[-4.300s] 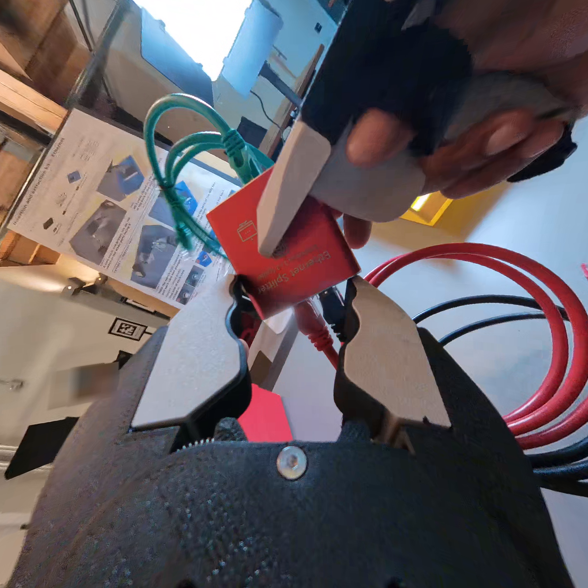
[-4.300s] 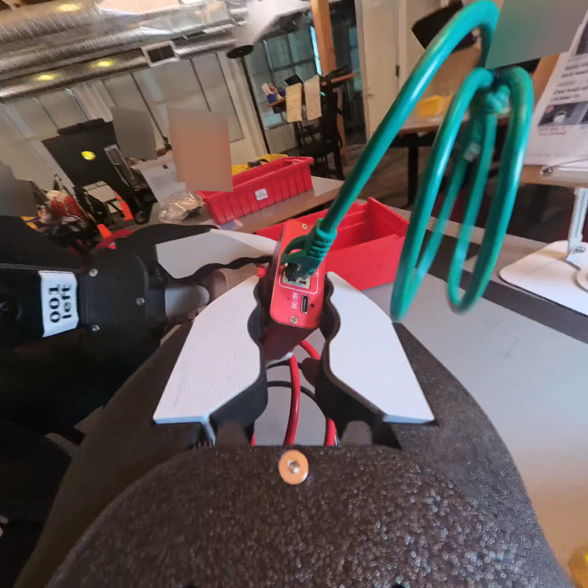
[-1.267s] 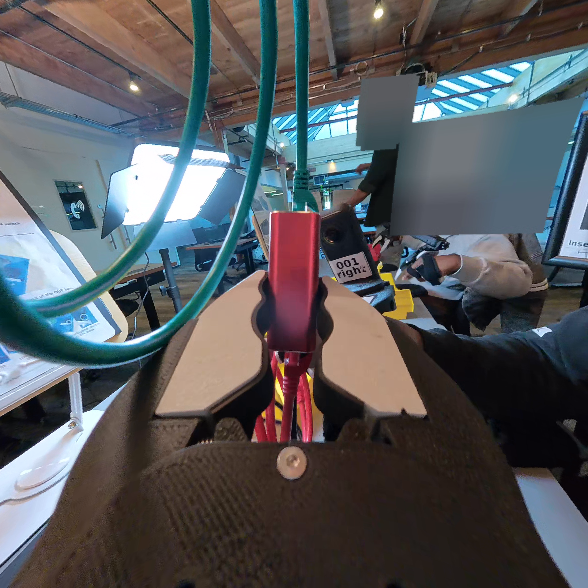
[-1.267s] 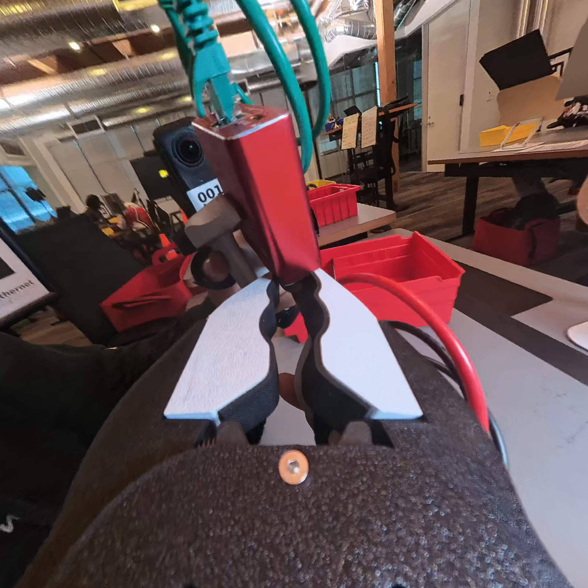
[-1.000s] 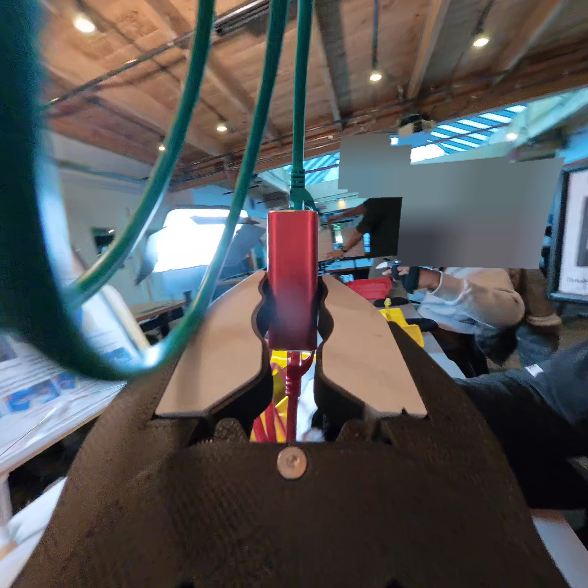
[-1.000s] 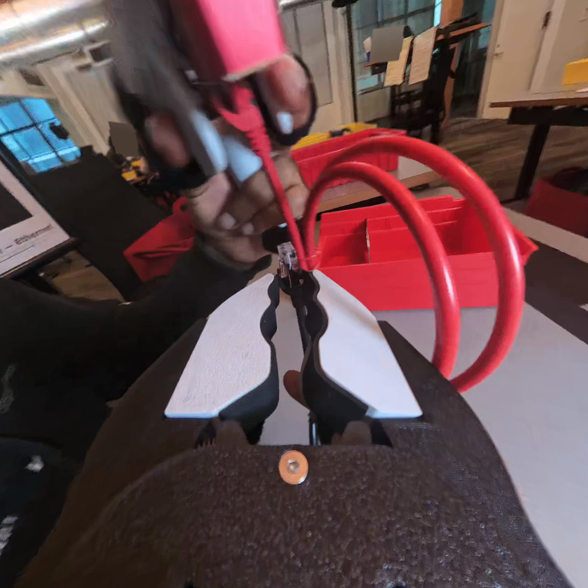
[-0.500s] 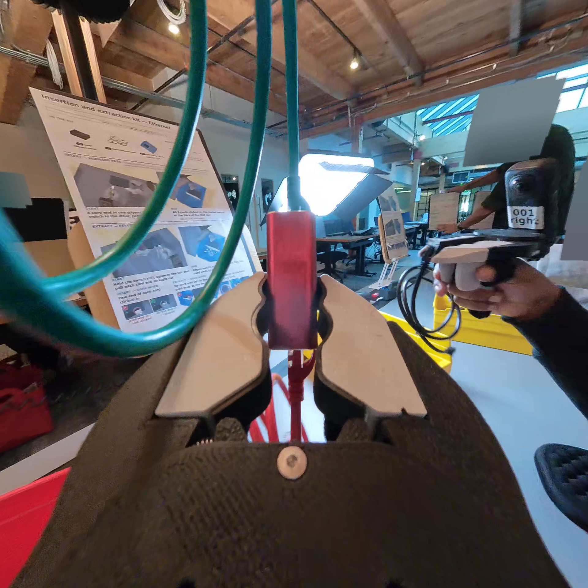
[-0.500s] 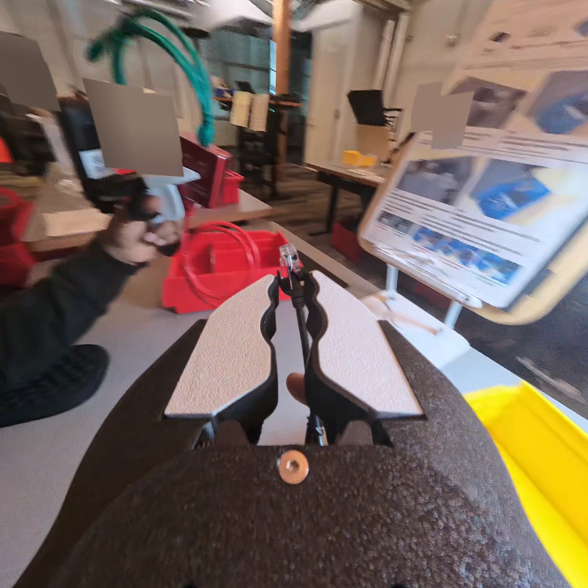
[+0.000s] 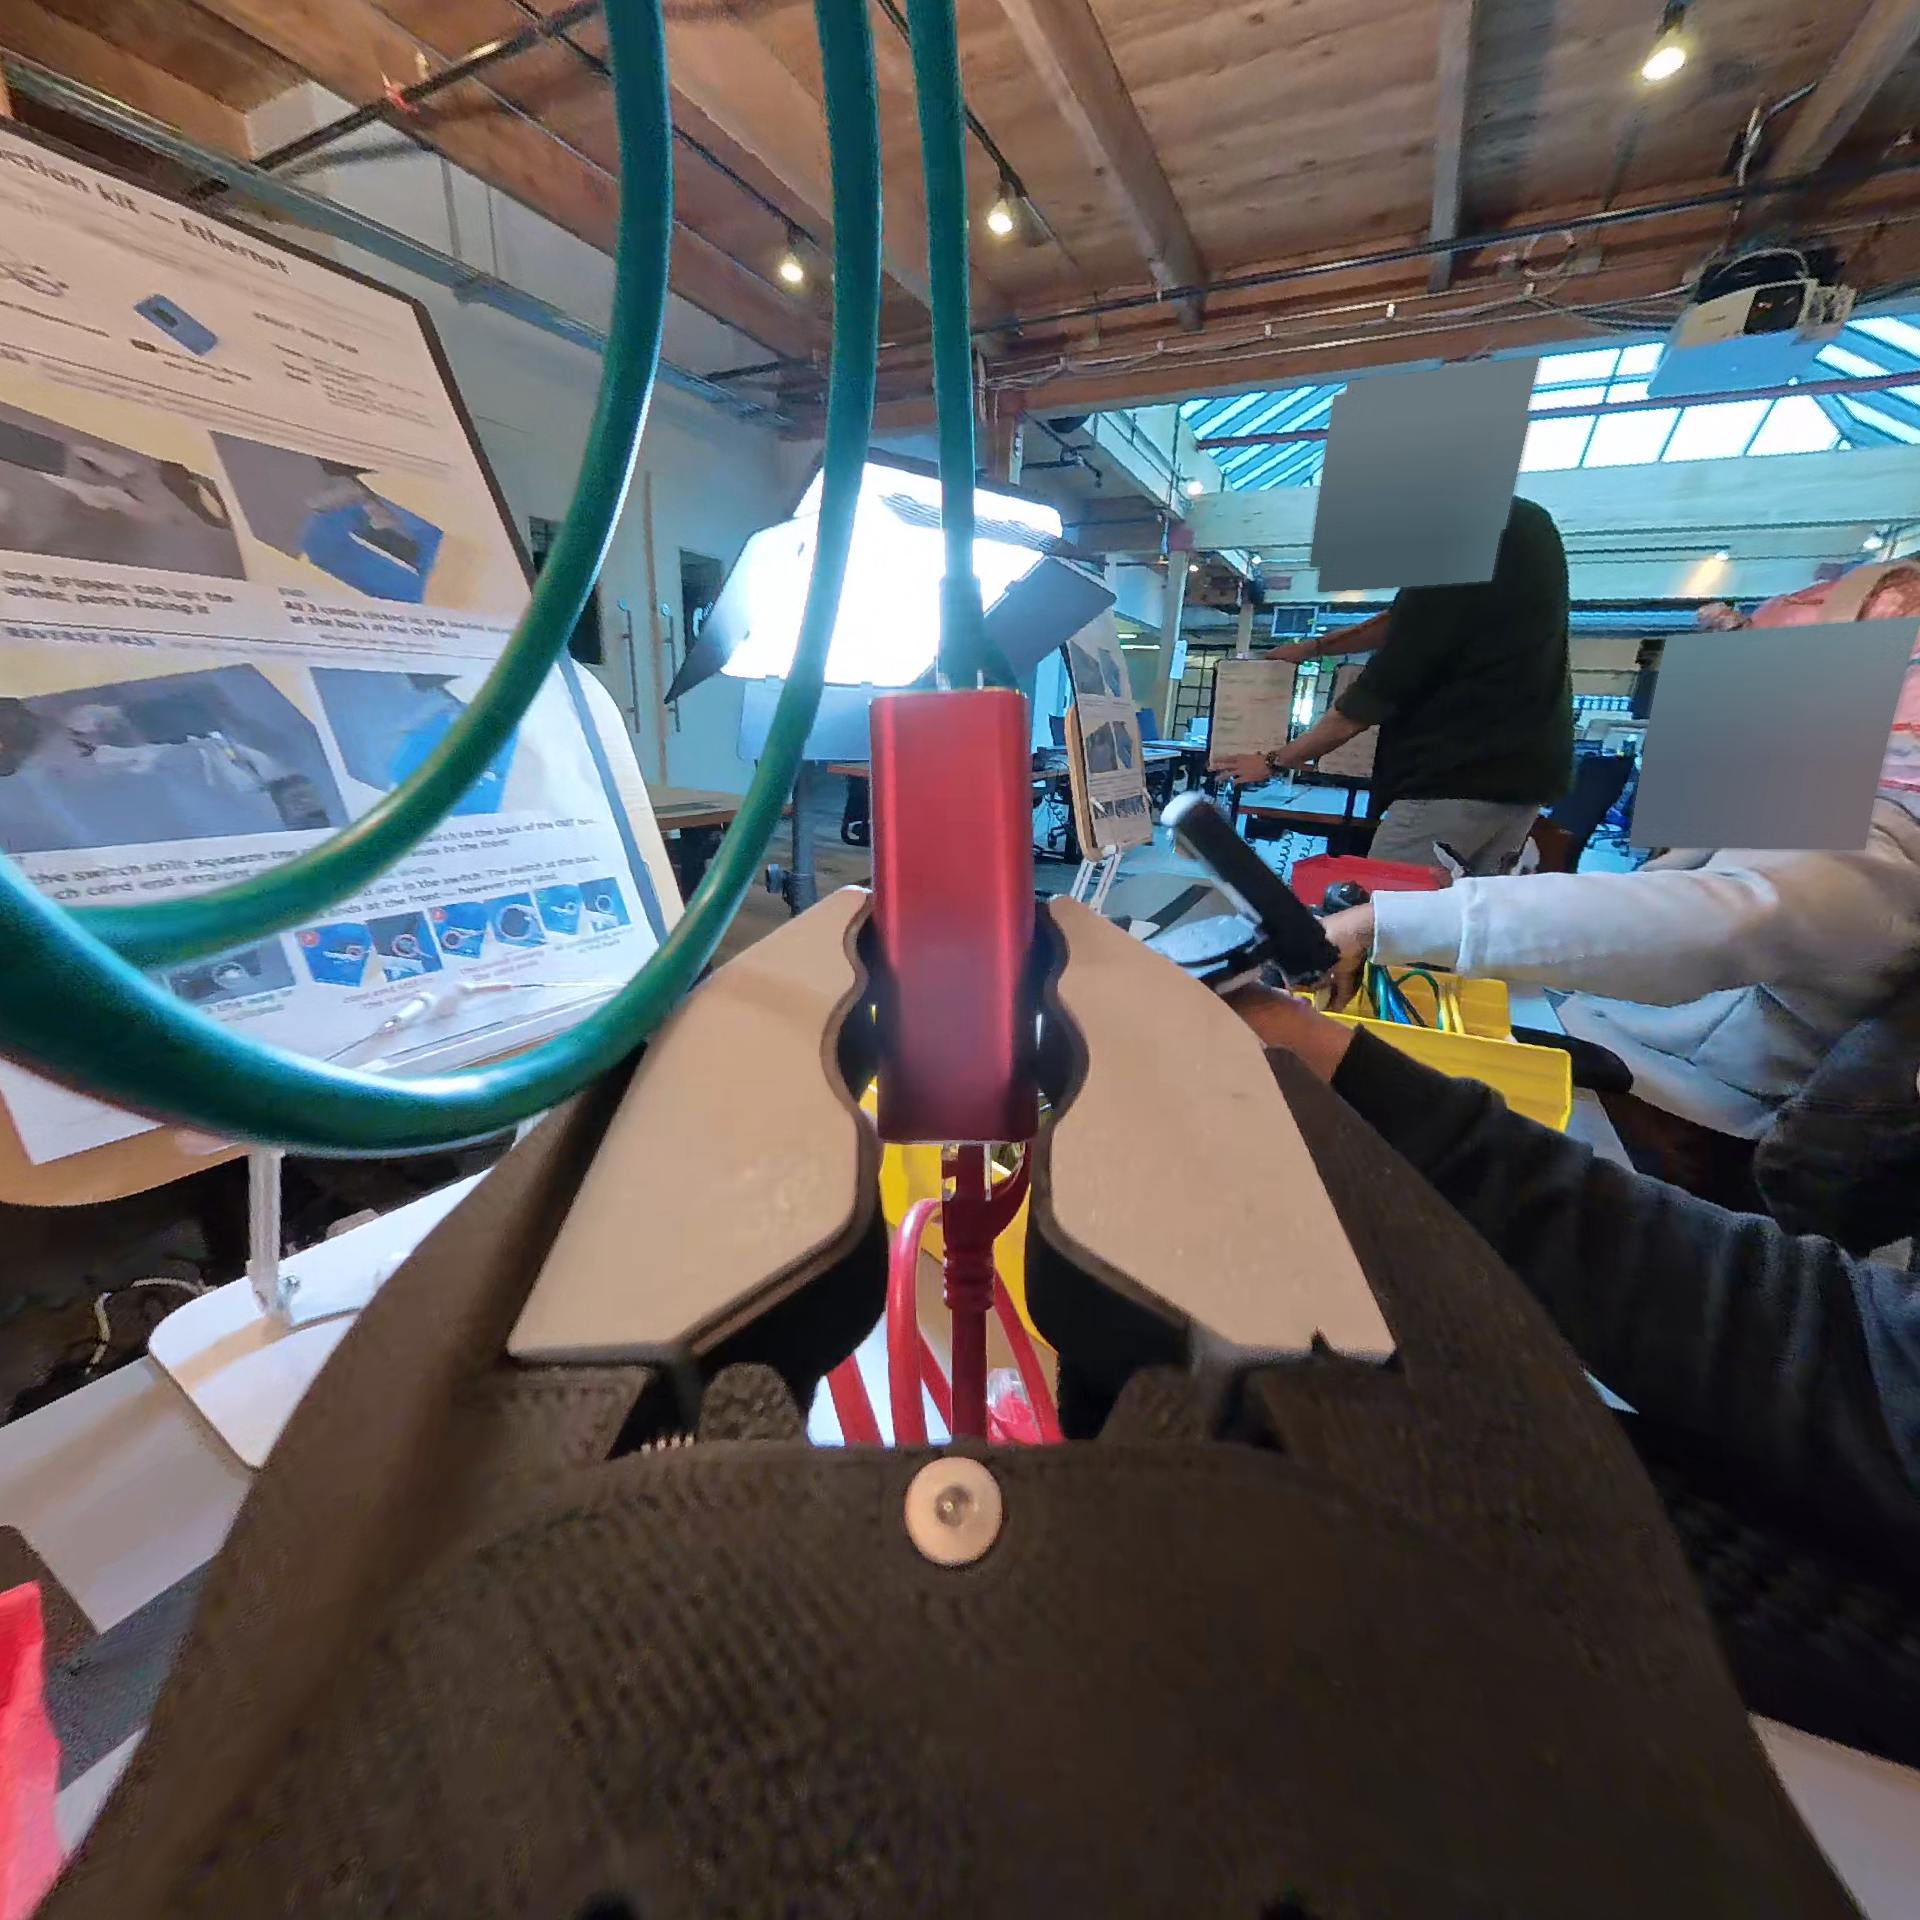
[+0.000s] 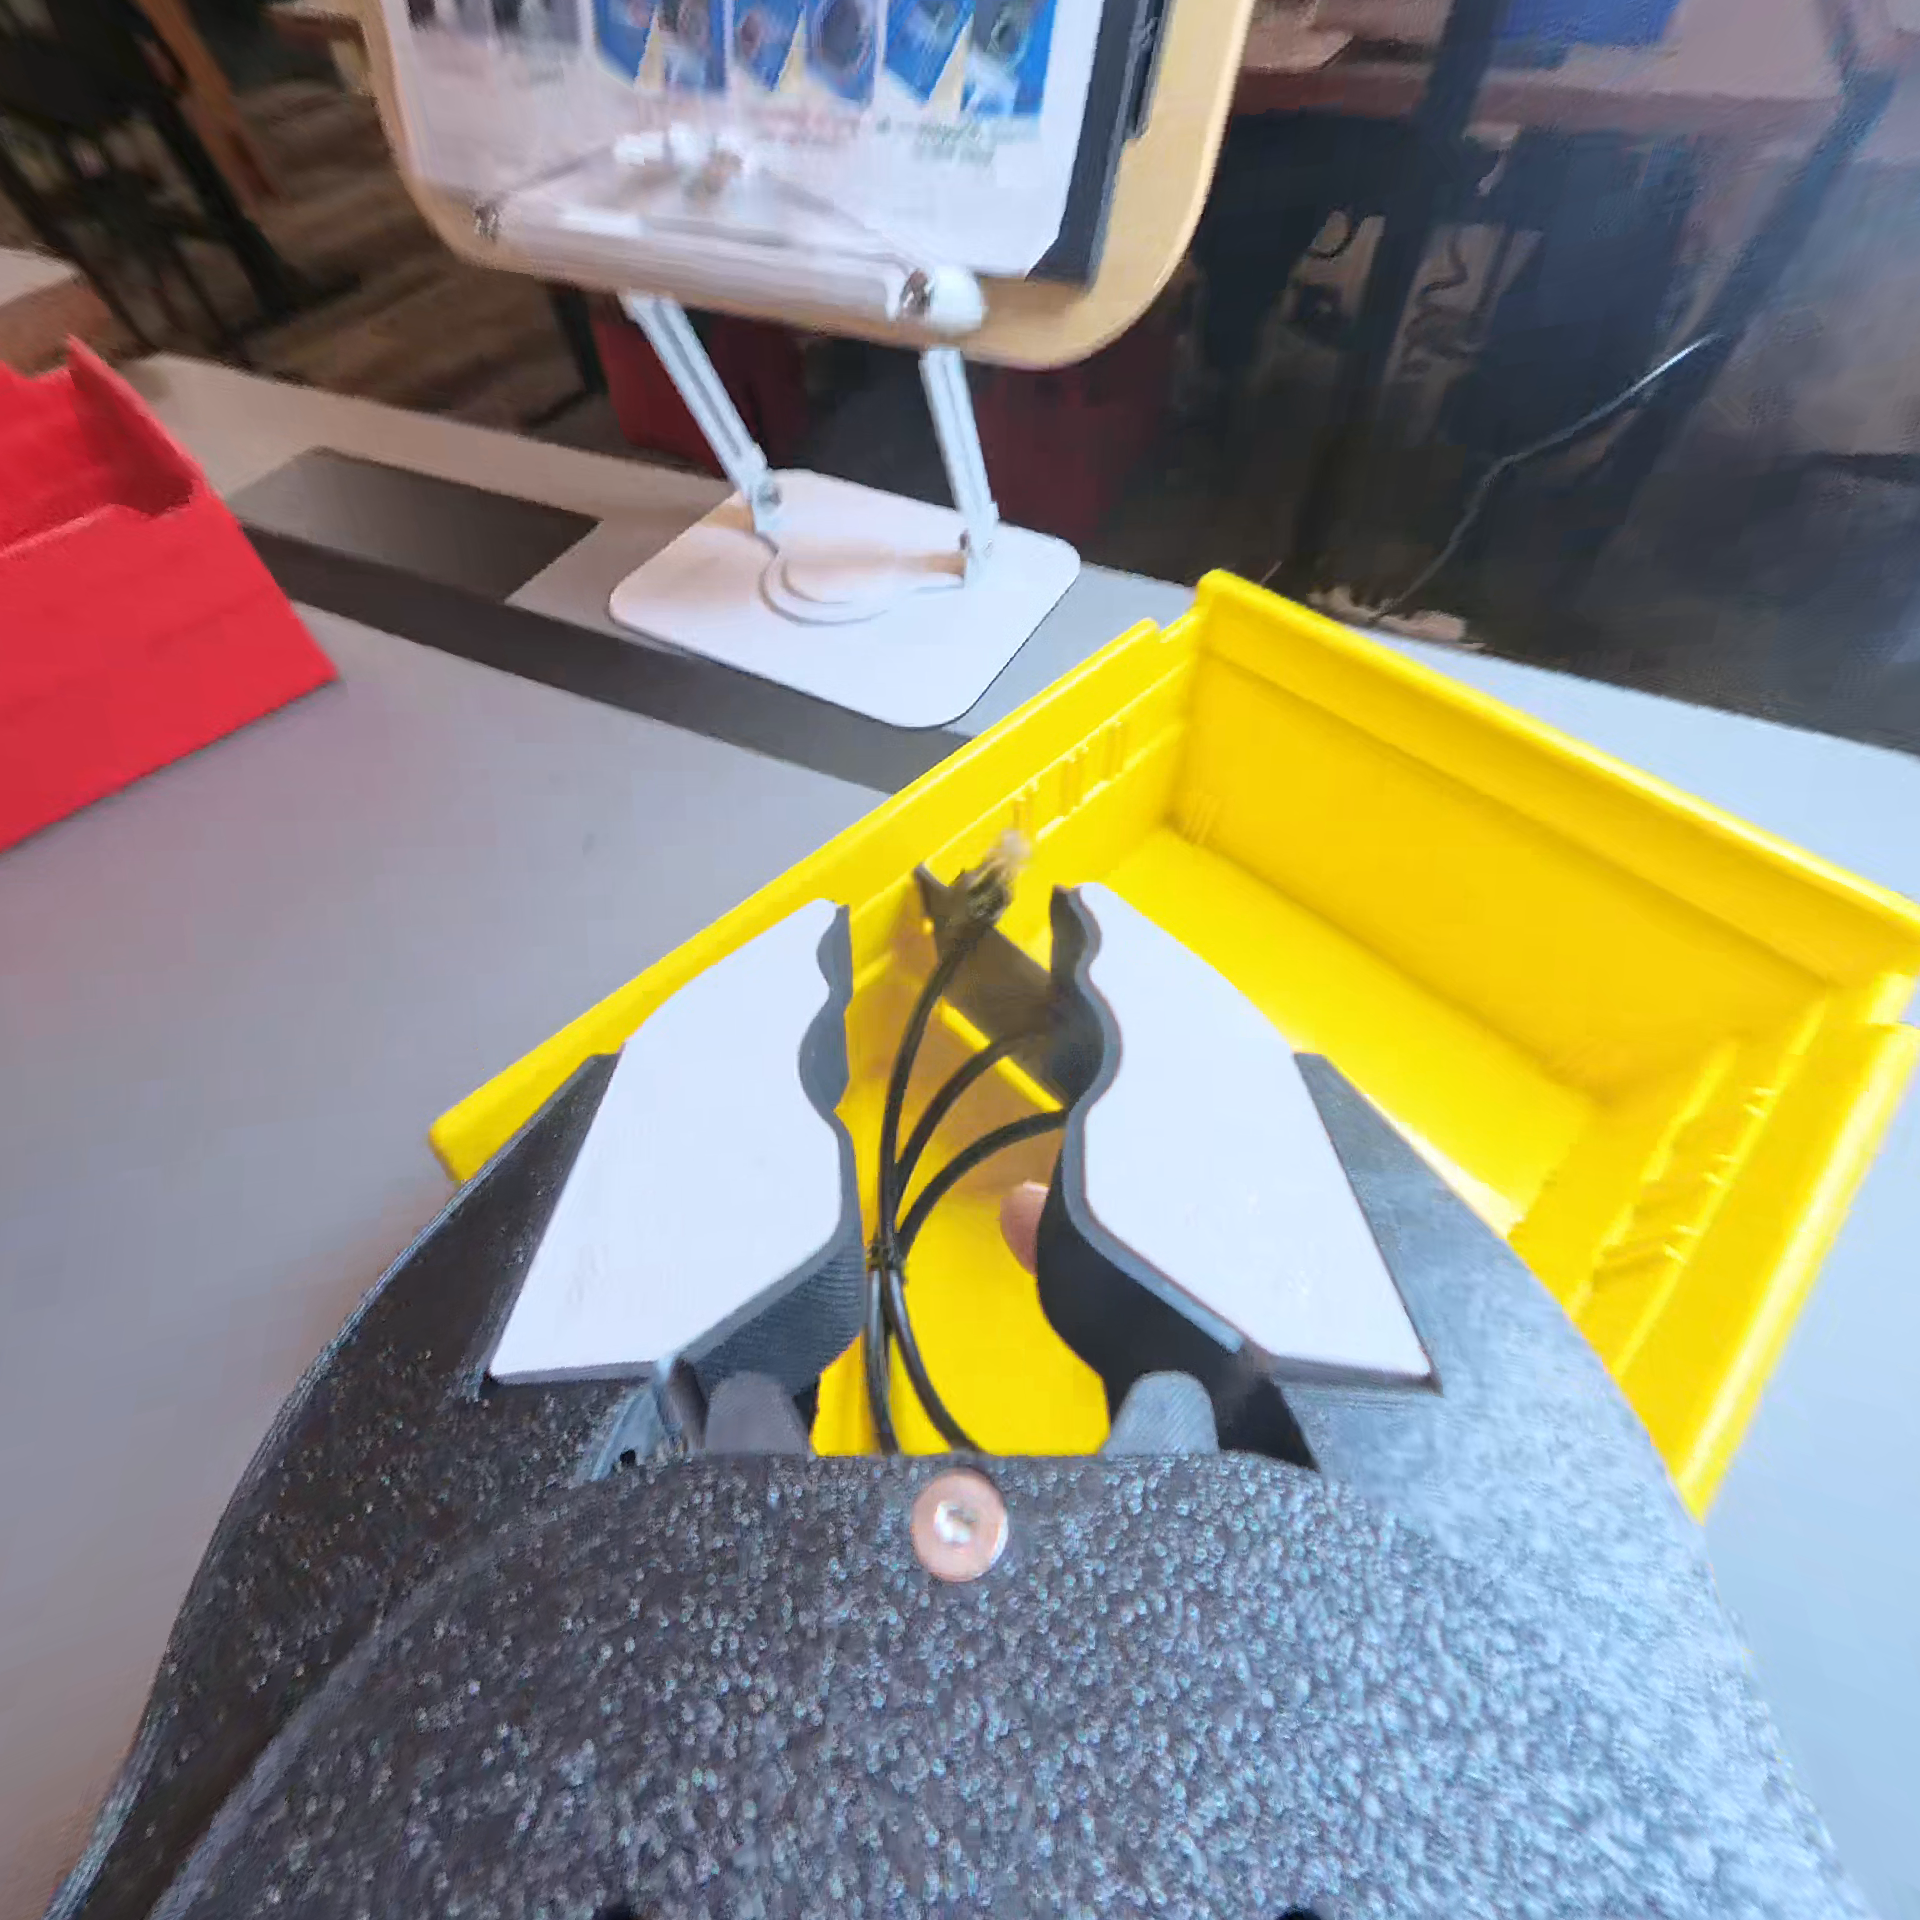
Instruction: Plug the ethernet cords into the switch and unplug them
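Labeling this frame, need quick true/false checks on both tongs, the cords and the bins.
1. The left tongs clamp the red switch. True.
2. A green cord enters the switch's far end. True.
3. The right tongs are shut on the black cord. False: they are open, with the cord loose between them.
4. The right tongs are over a red bin. False: over the yellow bin.
5. A red cord enters the switch's near end. True.

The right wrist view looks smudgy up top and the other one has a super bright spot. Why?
Right wrist view: the instruction board is smeared by motion blur, and the black cord is blurred too, while the yellow bin looks fairly sharp. Left wrist view: a studio light glares white behind the red switch, which is slightly soft.
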Motion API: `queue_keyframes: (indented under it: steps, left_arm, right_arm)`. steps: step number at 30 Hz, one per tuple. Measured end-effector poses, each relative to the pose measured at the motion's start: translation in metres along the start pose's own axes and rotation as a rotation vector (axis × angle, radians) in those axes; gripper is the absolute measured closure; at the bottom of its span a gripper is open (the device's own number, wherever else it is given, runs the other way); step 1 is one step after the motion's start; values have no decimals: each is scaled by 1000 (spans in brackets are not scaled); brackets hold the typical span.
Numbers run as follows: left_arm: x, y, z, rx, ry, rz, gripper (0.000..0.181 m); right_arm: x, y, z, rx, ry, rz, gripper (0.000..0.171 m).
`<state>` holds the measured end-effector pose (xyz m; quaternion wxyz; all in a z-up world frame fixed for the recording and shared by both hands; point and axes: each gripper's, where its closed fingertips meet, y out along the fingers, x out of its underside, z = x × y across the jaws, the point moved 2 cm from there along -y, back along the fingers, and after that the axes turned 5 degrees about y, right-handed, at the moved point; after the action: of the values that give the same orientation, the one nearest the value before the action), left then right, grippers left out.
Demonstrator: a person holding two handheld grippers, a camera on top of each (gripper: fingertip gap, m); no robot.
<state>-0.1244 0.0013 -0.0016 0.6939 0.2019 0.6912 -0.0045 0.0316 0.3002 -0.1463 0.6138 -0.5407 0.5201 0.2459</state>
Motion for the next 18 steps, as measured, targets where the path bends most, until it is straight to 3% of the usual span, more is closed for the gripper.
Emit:
queue_keyframes:
  steps: [4, 10, 15, 18]
  left_arm:
    - [5, 6, 7, 28, -15, -9, 155]
    - [8, 14, 18, 66, -33, -6, 155]
    - [12, 22, 34, 144, -73, -2, 155]
    - [10, 26, 48, 224, -121, 48, 155]
  right_arm:
    - [-35, -34, -3, 39, -21, 154, 127]
    - [-86, -79, -115, -349, -122, 376, 126]
    - [-73, -86, -227, -730, -228, 331, 125]
    - [-54, -73, -267, -831, -240, 265, 123]
